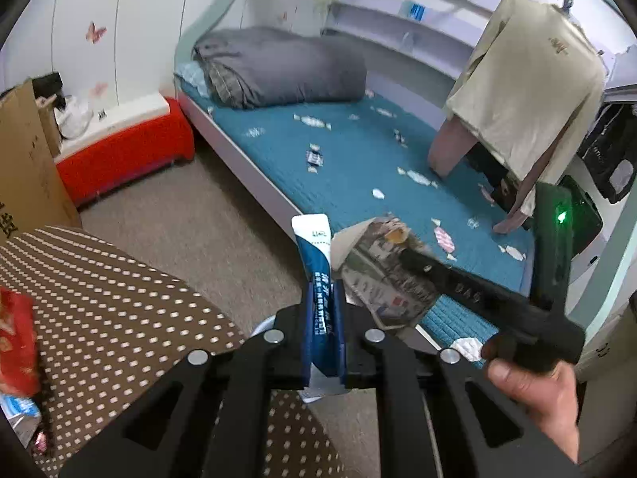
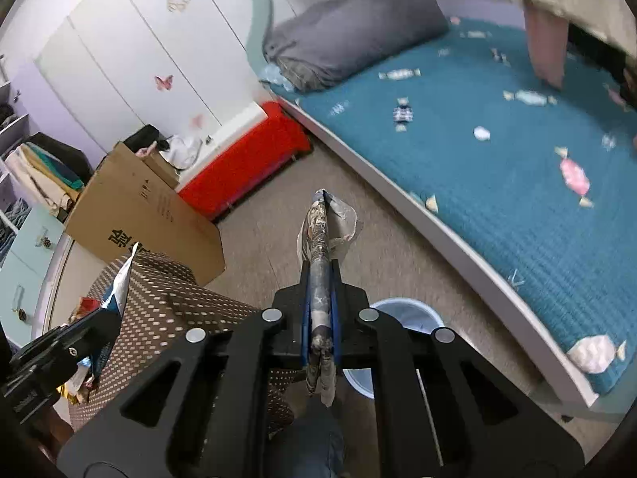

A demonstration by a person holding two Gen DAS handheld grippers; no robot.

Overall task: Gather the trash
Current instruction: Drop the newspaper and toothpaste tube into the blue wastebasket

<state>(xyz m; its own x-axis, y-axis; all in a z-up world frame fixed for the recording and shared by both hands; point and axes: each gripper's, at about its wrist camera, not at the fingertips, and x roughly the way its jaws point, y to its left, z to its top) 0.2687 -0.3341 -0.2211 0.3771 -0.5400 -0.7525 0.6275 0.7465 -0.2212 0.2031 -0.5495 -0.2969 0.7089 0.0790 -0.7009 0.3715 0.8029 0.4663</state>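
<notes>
My left gripper (image 1: 323, 285) is shut on a blue and white sachet wrapper (image 1: 316, 251) that sticks up between its fingers. It also shows at the left of the right wrist view (image 2: 115, 294). My right gripper (image 2: 320, 267) is shut on a crumpled printed snack wrapper (image 2: 322, 227), held above the carpet. That wrapper also shows in the left wrist view (image 1: 382, 271), with the right gripper's black body beside it. A pale blue trash bin (image 2: 410, 312) stands on the floor just below my right gripper.
A bed with a teal cover (image 1: 358, 151) carries a grey folded duvet (image 1: 278, 67). A brown dotted stool top (image 1: 99, 298) holds a red packet (image 1: 16, 342). A cardboard box (image 2: 139, 207) and a red bench (image 2: 247, 159) stand by the wall. Clothes hang at right (image 1: 529, 91).
</notes>
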